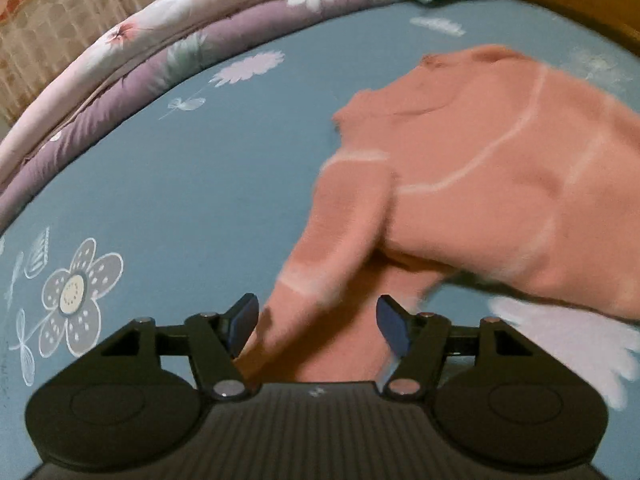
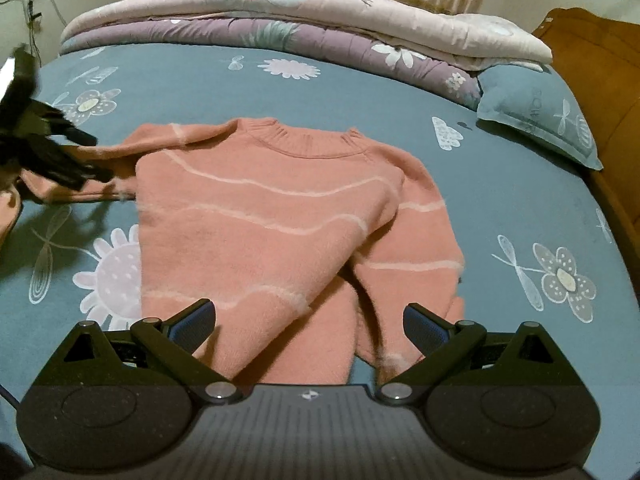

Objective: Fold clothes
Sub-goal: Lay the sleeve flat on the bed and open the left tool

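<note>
A salmon-pink sweater [image 2: 260,216] with thin white wavy stripes lies on the blue floral bedsheet [image 2: 360,92], collar away from me. Its right sleeve is folded in over the body. My right gripper [image 2: 310,326] is open, its fingers on either side of the sweater's lower hem area. My left gripper [image 1: 316,324] is open with the sweater's left sleeve [image 1: 320,280] lying between its fingers; the view is blurred by motion. The left gripper also shows in the right wrist view [image 2: 60,152] at the left edge, over the left sleeve.
Folded pink and purple floral quilts [image 2: 320,24] are stacked along the far side of the bed. A blue pillow [image 2: 540,116] lies at the right. A wooden headboard [image 2: 600,80] borders the right side.
</note>
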